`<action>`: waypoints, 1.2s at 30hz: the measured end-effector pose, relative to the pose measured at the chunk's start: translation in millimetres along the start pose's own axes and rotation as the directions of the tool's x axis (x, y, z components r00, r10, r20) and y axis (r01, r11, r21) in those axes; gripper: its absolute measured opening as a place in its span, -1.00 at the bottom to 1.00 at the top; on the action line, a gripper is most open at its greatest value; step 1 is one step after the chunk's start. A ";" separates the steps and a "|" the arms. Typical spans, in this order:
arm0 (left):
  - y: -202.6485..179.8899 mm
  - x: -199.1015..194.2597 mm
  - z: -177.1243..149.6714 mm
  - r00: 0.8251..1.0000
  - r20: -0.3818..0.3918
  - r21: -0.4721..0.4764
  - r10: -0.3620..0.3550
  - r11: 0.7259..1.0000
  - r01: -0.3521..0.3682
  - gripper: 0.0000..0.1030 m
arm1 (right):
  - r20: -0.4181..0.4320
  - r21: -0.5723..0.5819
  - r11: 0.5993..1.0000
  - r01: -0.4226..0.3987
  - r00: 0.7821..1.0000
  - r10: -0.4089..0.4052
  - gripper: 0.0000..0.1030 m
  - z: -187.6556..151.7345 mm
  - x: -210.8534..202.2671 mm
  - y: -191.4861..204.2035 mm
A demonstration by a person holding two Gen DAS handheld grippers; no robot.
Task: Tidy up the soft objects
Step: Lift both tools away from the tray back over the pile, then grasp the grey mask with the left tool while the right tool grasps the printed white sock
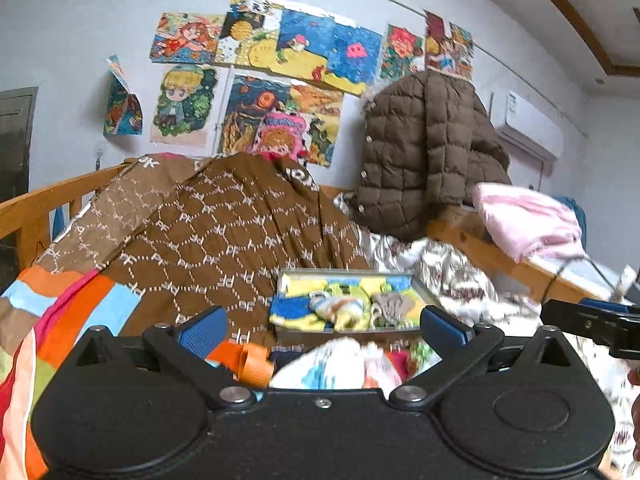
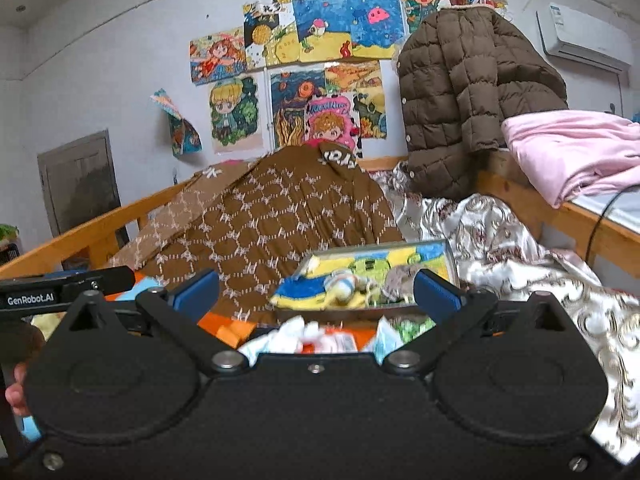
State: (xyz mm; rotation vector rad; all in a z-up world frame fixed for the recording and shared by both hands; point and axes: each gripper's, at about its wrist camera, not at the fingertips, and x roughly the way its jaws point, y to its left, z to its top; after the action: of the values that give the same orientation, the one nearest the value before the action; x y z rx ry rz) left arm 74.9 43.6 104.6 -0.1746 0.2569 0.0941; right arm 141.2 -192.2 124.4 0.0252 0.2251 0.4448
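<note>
A shallow box (image 1: 348, 273) (image 2: 380, 249) with a bright yellow, blue and green lining lies on the bed ahead. In it are small soft items: a white, blue and yellow bundle (image 1: 332, 306) (image 2: 340, 284) and a grey piece (image 1: 394, 304) (image 2: 400, 280). A blurred heap of white and coloured soft pieces (image 1: 340, 362) (image 2: 300, 336) lies nearer, just before both grippers. My left gripper (image 1: 322, 328) is wide open with nothing between its pads. My right gripper (image 2: 316, 292) is also wide open and holds nothing. The two grippers are side by side, each showing at the edge of the other's view.
A brown patterned quilt (image 1: 224, 232) is piled left of the box, a striped blanket (image 1: 60, 320) nearer left. Silvery floral bedding (image 2: 500, 240) lies right. A brown puffer jacket (image 2: 460, 92) and a pink cloth (image 2: 572, 156) hang over the wooden bed rail (image 2: 600, 228).
</note>
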 end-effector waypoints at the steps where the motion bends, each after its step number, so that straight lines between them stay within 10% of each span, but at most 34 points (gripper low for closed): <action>1: -0.3 -2.3 -5.1 1.000 -0.006 0.010 -0.010 1.000 0.010 0.98 | -0.005 -0.002 1.000 0.001 1.000 -0.001 0.99 -4.2 -3.5 0.5; 15: 7.7 4.0 -59.1 0.978 -0.198 0.109 -0.063 0.990 0.086 0.98 | -0.170 -0.044 0.997 -0.056 0.984 0.048 0.99 -77.6 11.0 3.1; 36: -2.8 50.5 -81.0 0.907 -0.405 0.205 -0.117 0.955 0.215 0.98 | -0.465 -0.099 0.967 -0.235 0.870 0.164 0.99 -127.8 21.2 28.3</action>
State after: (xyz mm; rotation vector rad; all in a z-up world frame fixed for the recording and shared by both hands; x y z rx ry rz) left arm 104.0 29.6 14.8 0.0358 0.6470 -0.1475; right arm 119.6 -160.8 -2.6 -0.2113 0.6547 0.6735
